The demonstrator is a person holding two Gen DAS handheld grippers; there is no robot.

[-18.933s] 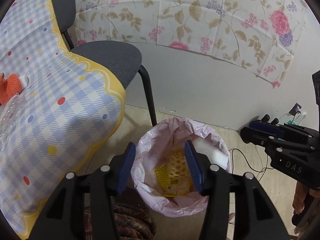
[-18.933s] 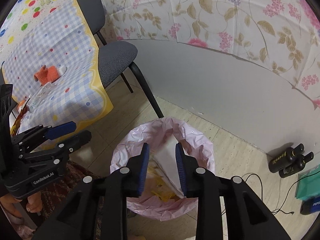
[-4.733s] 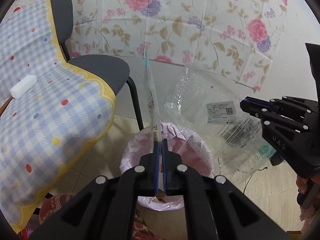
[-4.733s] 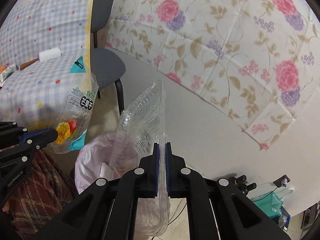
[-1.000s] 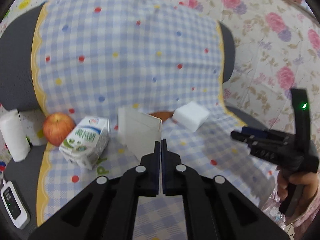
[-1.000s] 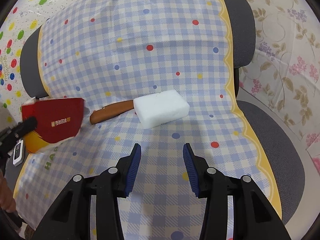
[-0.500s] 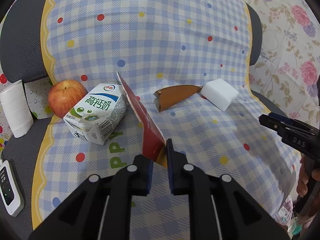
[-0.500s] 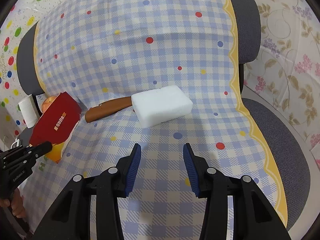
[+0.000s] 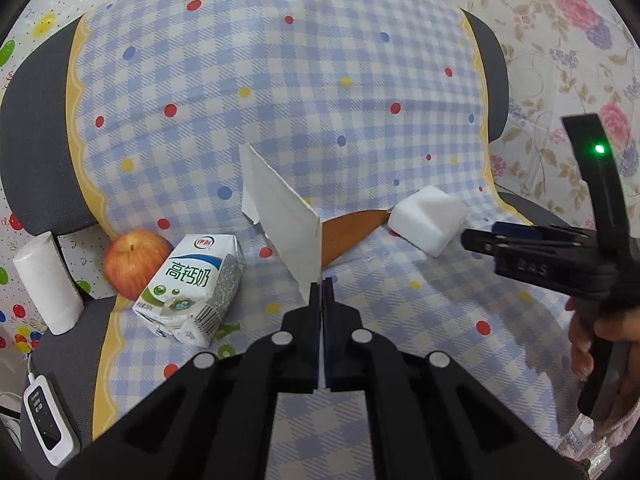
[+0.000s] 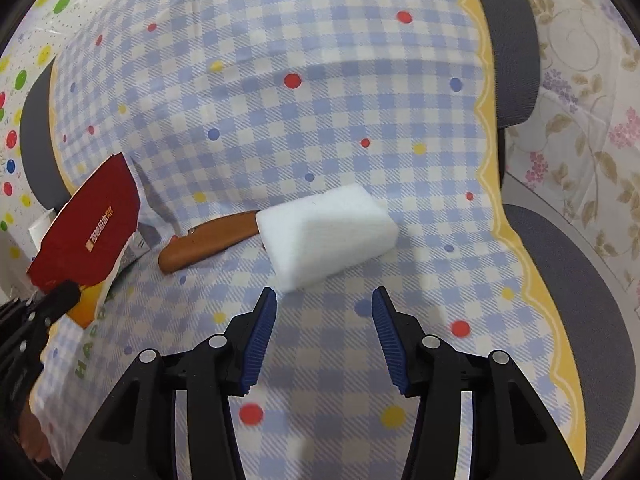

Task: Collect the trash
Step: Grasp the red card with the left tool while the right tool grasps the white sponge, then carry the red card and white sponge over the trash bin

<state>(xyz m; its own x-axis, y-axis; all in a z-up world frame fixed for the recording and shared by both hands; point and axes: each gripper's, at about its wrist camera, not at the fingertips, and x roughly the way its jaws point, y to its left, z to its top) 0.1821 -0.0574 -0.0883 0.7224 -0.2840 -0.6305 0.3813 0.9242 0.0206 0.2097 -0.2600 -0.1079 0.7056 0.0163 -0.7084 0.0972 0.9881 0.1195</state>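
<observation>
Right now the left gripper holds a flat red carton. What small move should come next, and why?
Probably lift the left gripper a little and carry the red carton away. Its jaws are shut on the carton, which stands tilted above the checked cloth, while the right gripper is open and empty.

bright, even indoor light from above; soft, short shadows under the white block (image 10: 326, 236) and milk carton (image 9: 192, 284). strong fisheye curvature, black vignette at corners. slight softness toward edges; centre sharp, no glare.
</observation>
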